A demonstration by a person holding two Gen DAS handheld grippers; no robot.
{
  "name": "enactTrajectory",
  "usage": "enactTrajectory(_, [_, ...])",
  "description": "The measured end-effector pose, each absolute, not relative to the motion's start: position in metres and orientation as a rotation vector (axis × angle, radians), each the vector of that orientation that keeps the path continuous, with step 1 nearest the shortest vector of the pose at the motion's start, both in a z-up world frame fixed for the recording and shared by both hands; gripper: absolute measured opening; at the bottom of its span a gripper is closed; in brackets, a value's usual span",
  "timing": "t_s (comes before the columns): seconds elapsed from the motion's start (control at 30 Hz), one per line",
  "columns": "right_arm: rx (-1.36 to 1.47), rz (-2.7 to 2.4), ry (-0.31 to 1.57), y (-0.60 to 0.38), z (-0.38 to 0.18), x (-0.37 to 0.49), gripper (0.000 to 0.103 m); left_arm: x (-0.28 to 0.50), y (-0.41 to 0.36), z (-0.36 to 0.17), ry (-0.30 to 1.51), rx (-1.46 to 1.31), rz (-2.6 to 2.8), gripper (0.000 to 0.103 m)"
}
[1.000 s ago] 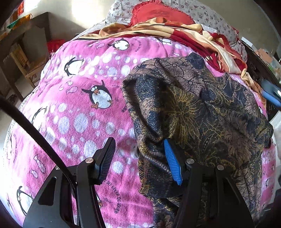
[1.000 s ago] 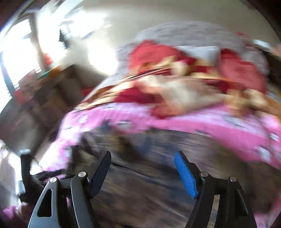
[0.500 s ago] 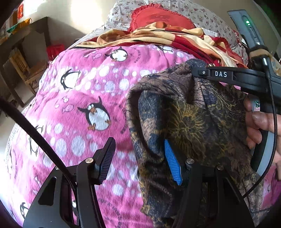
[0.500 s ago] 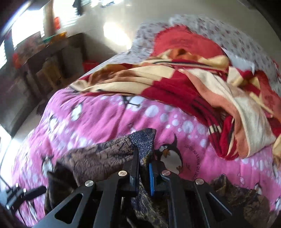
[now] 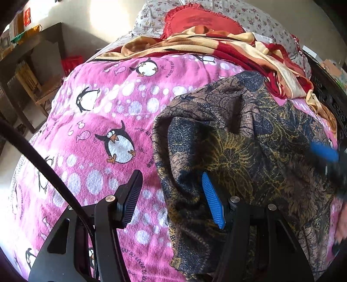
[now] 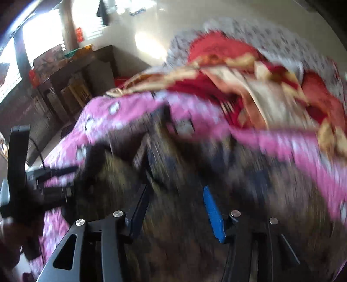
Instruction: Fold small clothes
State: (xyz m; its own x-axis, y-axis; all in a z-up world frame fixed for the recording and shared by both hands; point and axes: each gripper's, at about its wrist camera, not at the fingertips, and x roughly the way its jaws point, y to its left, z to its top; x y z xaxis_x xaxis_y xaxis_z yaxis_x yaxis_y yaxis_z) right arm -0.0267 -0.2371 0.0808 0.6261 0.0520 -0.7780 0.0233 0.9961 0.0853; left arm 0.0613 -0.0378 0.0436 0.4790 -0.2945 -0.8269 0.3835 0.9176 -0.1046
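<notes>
Left wrist view looks down over a bed covered by a bright pink fleece blanket (image 5: 104,121) printed with penguins and white dots. A dark brown and navy garment with gold floral print (image 5: 249,156) lies crumpled on the right half of that blanket, one flap doubled over so a navy underside shows at its left edge. The left gripper (image 5: 171,195) hovers over that near left edge with its fingers spread apart; the blue-padded finger touches or rests just against the cloth, the black one stands over bare pink blanket, and nothing is pinched. At the far right a blurred blue pad of the right gripper (image 5: 324,153) crosses over the garment.

Right wrist view is heavily smeared by motion. The right gripper (image 6: 173,208) is low over the same dark garment (image 6: 195,249), its fingers opening, with cloth below them but, as far as the blur allows, none caught between them. A rumpled red and cream blanket (image 5: 227,50) and a red frilled cushion (image 5: 199,20) sit at the head of the bed.

The garment appears part-folded. To do this step well, each gripper should probably take a clean single edge or corner, pinching only the top layer, then lay it over smoothly so the bunched ridge down the middle flattens rather than being trapped inside the fold.
</notes>
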Motion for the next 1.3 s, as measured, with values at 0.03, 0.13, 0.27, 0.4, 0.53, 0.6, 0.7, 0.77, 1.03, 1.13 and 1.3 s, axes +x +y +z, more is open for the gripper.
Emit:
enactTrajectory(0.03, [0.119,0.005,0.925,-0.245,0.073,-0.038,0.050,0.060,-0.038,0.045,0.984,0.097,-0.414,0.057])
enactTrajectory(0.13, [0.131,-0.083,0.943,-0.265,0.060,-0.060,0.050,0.055,-0.039,0.049,0.981,0.090,-0.412,0.057])
enactTrajectory(0.27, [0.226,-0.254,0.987,-0.306,0.048,-0.085,0.050,0.045,-0.044,0.055,0.978,0.099,-0.422,0.057])
enactTrajectory(0.4, [0.322,-0.289,0.939,-0.336,0.056,-0.132,0.050,0.033,-0.047,0.063,0.957,0.101,-0.446,0.057])
enactTrajectory(0.53, [0.353,-0.323,0.932,-0.356,0.060,-0.160,0.050,0.029,-0.056,0.057,0.981,0.101,-0.455,0.057])
enactTrajectory(0.6, [0.349,-0.322,0.900,-0.354,0.073,-0.168,0.050,0.026,-0.061,0.055,0.987,0.098,-0.457,0.057])
enactTrajectory(0.7, [0.323,-0.340,0.856,-0.349,0.084,-0.164,0.050,0.021,-0.068,0.054,0.983,0.102,-0.457,0.057])
enactTrajectory(0.77, [0.320,-0.360,0.915,-0.354,0.071,-0.151,0.050,0.018,-0.072,0.055,0.983,0.112,-0.451,0.057])
enactTrajectory(1.03, [0.377,-0.389,0.846,-0.386,0.092,-0.176,0.055,0.010,-0.070,0.079,0.927,0.107,-0.472,0.057])
enactTrajectory(1.13, [0.389,-0.518,0.797,-0.419,0.102,-0.208,0.064,0.010,-0.073,0.084,0.920,0.077,-0.490,0.057])
enactTrajectory(1.3, [0.491,-0.615,0.780,-0.469,0.102,-0.230,0.064,0.006,-0.083,0.078,0.947,0.061,-0.515,0.057])
